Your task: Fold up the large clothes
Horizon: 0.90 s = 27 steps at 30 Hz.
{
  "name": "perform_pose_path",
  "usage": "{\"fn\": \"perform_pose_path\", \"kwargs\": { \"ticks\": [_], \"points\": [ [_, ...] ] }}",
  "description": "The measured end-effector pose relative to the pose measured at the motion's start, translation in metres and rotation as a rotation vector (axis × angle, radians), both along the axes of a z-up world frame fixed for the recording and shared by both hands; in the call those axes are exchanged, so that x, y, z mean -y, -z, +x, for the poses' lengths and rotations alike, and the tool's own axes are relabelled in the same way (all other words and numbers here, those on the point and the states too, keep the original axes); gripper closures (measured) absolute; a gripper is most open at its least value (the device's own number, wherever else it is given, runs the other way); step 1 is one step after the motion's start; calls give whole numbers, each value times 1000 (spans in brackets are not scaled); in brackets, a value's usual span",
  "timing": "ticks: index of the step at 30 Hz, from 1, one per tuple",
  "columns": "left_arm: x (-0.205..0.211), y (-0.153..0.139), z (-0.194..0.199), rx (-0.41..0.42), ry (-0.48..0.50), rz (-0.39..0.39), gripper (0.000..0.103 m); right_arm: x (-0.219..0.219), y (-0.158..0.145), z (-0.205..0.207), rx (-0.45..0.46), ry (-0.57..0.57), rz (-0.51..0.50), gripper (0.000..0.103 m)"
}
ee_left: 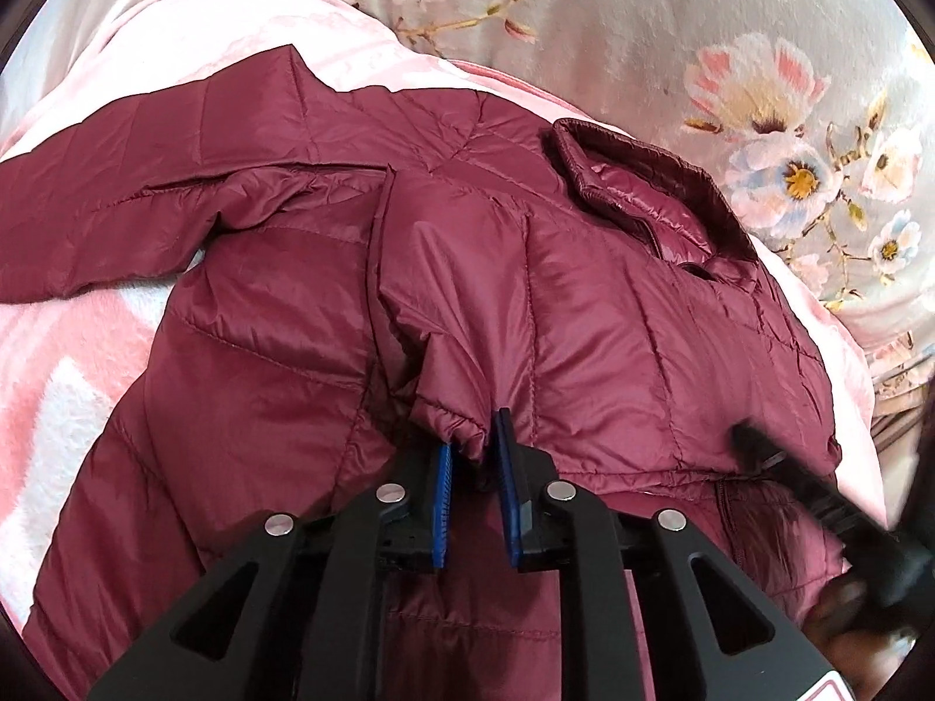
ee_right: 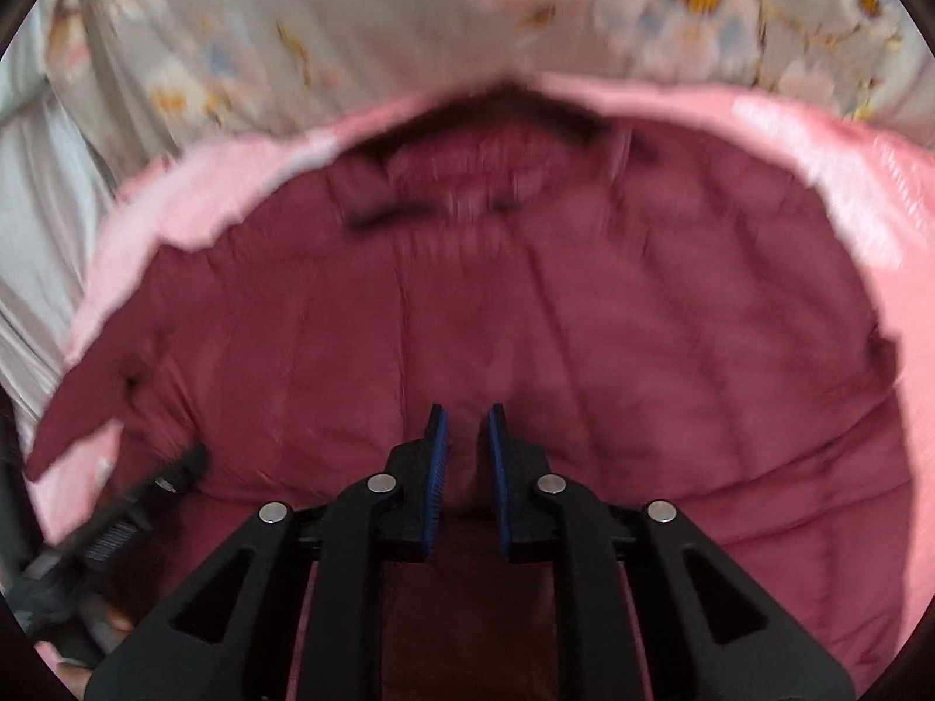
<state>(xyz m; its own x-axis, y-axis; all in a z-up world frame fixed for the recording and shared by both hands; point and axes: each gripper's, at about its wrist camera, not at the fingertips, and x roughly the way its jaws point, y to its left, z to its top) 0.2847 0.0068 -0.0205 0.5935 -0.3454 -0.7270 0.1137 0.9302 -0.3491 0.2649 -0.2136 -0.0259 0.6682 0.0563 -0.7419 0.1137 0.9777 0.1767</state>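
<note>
**Sleeve cuff half-released over jacket body: watch for snag and drift**

Maroon quilted jacket (ee_left: pixel 409 269) lies spread on the pink blanket (ee_left: pixel 64 362) on the bed, collar (ee_left: pixel 643 175) toward the floral bedding (ee_left: pixel 759 58) at the far side. 1 sleeve is folded across the body; the other sleeve (ee_left: pixel 117 210) trails out toward the blanket's left edge.

Left claw (ee_left: pixel 473 455): jaws a little apart, elastic cuff (ee_left: pixel 456 426) of the folded sleeve bunched between the blue pads, looks loose rather than pinched.

Right claw (ee_right: pixel 467 450): jaws a little apart over the jacket's middle; a ridge of fabric seems to sit in the gap, but blur hides whether it is held.

Risks, as I judge them:
- Cuff elastic catches on a ribbed pad when the left claw lifts, dragging the sleeve off its fold.
- Slick shell fabric slides, so the folded sleeve creeps sideways.
- Right claw moving fast could skid the body and skew the fold.
- 2 claws close together near the hem; collision possible.
</note>
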Motion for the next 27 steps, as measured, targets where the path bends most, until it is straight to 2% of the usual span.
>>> {"fn": "perform_pose_path", "kwargs": {
  "ticks": [5, 12, 13, 15, 16, 17, 18, 20, 23, 27],
  "points": [
    [-1, 0, 0, 3, 2, -8, 87, -6, 2, -9, 28, 4, -78, 90],
    [-4, 0, -1, 6, -5, -9, 86, -10, 3, -6, 25, 9, -112, 90],
    [-6, -2, -2, 9, -15, -7, 85, -12, 3, -6, 24, 9, -119, 90],
    [-17, -10, -12, 23, -53, 1, 72, -14, 3, -5, 22, 10, -128, 90],
    [-24, -15, -16, 29, -68, -1, 70, -14, 3, -5, 21, 10, -130, 90],
    [-37, -23, -24, 43, -83, -14, 62, -13, 3, -5, 21, 8, -128, 90],
    [-51, -29, -31, 50, -101, -24, 47, -13, 3, -5, 22, 8, -126, 90],
    [-91, -41, -45, 64, -177, -26, 27, -14, 2, -5, 22, 8, -125, 90],
    [-162, -50, -54, 52, -318, -19, 26, -14, 2, -6, 22, 8, -119, 90],
    [-259, -46, -52, -8, -545, 26, 26, -13, 2, -5, 22, 8, -119, 90]
  ]
}}
